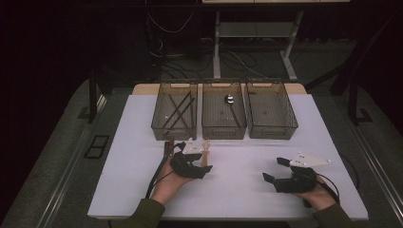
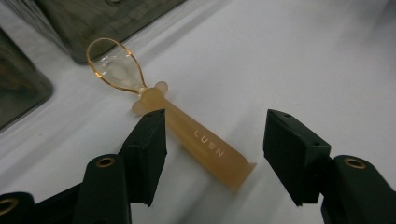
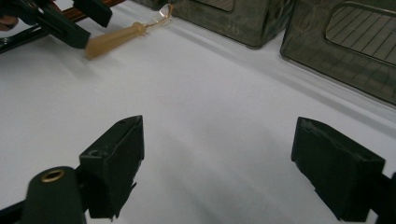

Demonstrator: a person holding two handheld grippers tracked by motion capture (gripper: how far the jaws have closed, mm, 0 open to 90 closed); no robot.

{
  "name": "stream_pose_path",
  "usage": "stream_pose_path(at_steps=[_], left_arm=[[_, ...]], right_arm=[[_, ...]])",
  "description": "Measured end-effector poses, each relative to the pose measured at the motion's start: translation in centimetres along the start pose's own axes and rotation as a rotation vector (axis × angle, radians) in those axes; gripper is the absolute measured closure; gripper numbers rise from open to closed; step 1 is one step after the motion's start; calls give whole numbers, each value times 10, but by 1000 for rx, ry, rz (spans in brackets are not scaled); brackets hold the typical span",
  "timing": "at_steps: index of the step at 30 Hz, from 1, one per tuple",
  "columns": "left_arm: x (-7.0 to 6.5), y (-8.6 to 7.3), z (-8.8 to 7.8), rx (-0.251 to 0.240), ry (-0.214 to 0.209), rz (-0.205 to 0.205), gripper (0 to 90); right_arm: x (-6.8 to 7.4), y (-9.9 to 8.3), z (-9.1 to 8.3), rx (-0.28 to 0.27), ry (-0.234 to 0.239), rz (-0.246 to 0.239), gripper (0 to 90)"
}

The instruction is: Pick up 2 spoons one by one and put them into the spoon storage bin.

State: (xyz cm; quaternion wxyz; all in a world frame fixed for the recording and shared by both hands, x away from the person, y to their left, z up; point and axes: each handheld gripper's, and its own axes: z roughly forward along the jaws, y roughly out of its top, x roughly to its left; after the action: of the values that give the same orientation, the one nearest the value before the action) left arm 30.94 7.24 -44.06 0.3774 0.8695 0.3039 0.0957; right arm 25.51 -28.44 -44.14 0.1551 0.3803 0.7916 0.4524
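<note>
- We have the left tongs [image 2: 212,154] astride the amber spoon [image 2: 187,135], jaws partly apart; one pad touches the handle's side, the other stands clear, so nothing is gripped yet.
- The spoon lies flat on the white surface [image 1: 247,161], left of the middle, just before the row of three bins along the far edge.
- The left bin [image 1: 161,124] holds dark sticks and the middle bin [image 1: 209,127] a dark spoon (sorting looks partly done); the right bin [image 1: 285,127] looks bare.
- Our right tongs [image 3: 217,163] hang wide open near the front right corner, holding nothing.
- Left to do, we judge: close, lift, drop it in a bin.
</note>
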Motion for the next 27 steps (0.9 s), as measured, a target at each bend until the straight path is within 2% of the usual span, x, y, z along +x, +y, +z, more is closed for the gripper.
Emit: stream_pose_path(at_steps=[3,6,11,21,24,27], left_arm=[[-2,1,8,7,27,-17,410],[-5,0,11,24,64,-5,435],[-5,-2,11,26,76,-3,459],[-5,-1,9,36,59,-29,603],[-5,-1,7,49,45,-10,684],[-8,0,8,56,50,3,731]], right_arm=[[0,0,0,5,0,4,173],[1,0,0,6,0,0,173],[0,0,1,8,-1,1,173],[1,0,2,15,3,-12,173],[1,0,2,16,6,-14,173],[1,0,2,17,7,-15,173]])
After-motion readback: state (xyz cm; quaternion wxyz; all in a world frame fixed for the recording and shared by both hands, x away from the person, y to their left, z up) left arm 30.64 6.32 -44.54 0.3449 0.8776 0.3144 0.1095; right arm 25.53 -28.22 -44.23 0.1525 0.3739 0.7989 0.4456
